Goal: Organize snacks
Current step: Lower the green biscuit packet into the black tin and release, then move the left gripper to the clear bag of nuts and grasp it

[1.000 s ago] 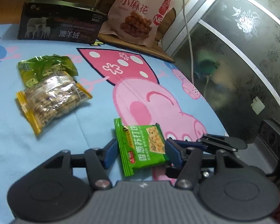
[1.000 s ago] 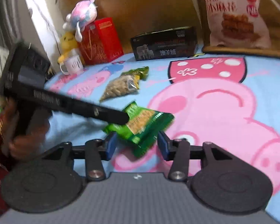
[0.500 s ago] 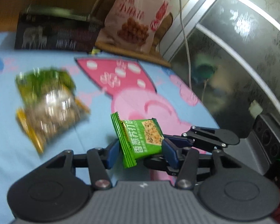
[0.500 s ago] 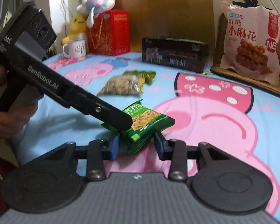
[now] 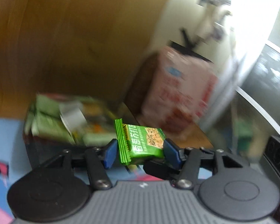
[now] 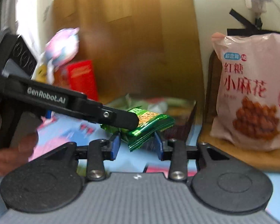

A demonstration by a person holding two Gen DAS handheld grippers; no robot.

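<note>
Pink snack bag [image 6: 252, 97] sharp, right view only

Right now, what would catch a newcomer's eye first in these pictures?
A bright green cracker packet, off the bed, sits between the blue pads of the left hand-held gripper, whose jaws are opening, and the right hand-held gripper. Behind it to the right, a big pink snack bag stands against the wall.
</note>
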